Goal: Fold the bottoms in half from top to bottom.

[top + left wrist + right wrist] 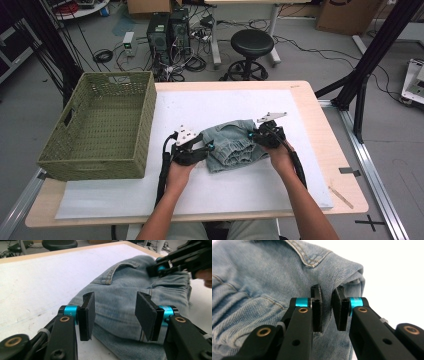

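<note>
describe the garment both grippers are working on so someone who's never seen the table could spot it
Start from the white mat covering the wooden table. To the right of the big green woven basket, near the mat's middle, lies a folded bundle of light-blue denim between the left gripper and right gripper. It is the only fabric there, faded blue with tan seam stitching.
</note>
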Tool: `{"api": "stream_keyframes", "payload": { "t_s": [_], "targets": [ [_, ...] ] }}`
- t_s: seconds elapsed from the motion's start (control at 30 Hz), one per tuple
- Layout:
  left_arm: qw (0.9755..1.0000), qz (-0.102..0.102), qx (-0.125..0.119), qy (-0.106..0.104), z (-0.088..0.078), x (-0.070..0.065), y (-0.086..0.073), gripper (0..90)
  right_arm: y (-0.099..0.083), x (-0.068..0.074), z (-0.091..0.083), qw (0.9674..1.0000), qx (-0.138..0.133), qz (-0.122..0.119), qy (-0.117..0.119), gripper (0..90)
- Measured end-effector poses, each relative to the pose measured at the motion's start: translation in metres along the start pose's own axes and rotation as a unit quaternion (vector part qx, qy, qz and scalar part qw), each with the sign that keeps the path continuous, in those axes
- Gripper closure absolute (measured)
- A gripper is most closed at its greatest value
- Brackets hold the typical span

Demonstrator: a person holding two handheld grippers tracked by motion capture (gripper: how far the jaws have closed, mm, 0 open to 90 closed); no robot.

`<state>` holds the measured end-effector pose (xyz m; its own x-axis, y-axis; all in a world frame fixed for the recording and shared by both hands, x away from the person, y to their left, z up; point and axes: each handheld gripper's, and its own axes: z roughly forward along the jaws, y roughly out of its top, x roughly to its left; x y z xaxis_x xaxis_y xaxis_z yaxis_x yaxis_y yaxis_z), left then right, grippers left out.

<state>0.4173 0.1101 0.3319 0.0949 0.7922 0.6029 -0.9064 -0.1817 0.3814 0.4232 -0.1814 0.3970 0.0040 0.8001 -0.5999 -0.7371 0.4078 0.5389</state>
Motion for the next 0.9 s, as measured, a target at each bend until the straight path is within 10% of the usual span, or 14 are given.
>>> {"api": "stream_keyframes", "payload": {
  "t_s": [0.2, 0.33, 0.5, 0.63, 0.9],
  "targets": [
    [0.9999, -0.009, -0.015, 0.002, -0.001, 0.001, 0.001, 49.1, -0.004, -0.016, -0.022, 0.9972, -0.045, 0.059, -0.005, 53.5],
    [0.9994, -0.024, -0.024, -0.002, 0.000, 0.001, 0.001, 48.9, -0.016, -0.026, -0.030, 0.9977, -0.004, 0.056, -0.037, 53.3],
    [0.9997, -0.025, -0.005, -0.006, 0.006, -0.002, -0.003, 48.8, -0.036, -0.026, -0.018, 0.9964, 0.063, 0.057, -0.009, 63.8],
    [0.9996, -0.027, -0.002, 0.000, 0.006, -0.001, -0.004, 48.9, -0.041, -0.021, -0.019, 0.9966, 0.063, 0.051, 0.014, 87.0],
    [0.9997, -0.025, -0.008, 0.000, 0.002, 0.005, -0.003, 49.3, -0.057, -0.006, -0.036, 0.9954, 0.064, 0.064, 0.031, 89.3]
  ]
}}
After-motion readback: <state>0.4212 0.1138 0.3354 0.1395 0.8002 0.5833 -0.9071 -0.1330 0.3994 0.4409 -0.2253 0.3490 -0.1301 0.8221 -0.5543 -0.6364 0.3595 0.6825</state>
